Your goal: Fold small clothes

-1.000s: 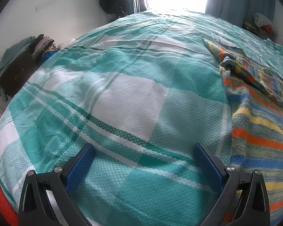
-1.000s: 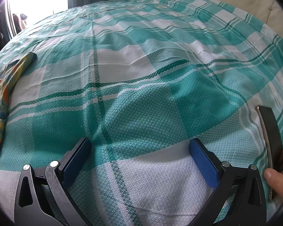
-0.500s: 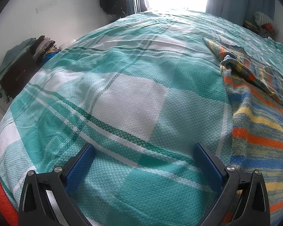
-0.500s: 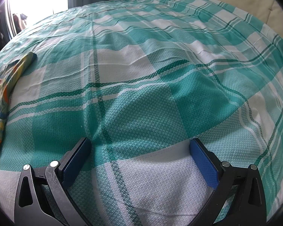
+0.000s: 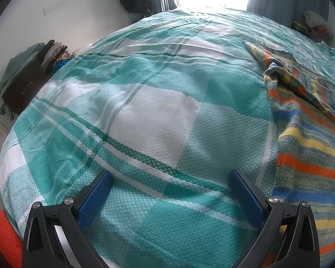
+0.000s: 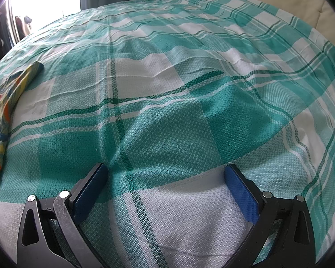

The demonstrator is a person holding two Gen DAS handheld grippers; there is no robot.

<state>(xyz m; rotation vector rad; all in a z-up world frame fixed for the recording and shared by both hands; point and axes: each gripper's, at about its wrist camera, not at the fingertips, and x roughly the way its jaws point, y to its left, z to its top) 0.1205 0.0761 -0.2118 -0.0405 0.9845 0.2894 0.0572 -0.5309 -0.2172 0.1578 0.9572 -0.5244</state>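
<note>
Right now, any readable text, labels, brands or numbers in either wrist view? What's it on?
None readable.
Striped knit garment: no tag or print visible.
Teal plaid bedspread: pattern only.
Left tool and right tool: no markings visible.
Clothes pile by the wall: too small to tell.

We see our left hand-held gripper [image 5: 169, 184] spread wide and empty above the teal plaid bedspread [image 5: 154, 116], with the striped knit garment [image 5: 310, 138] lying rumpled just right.
</note>
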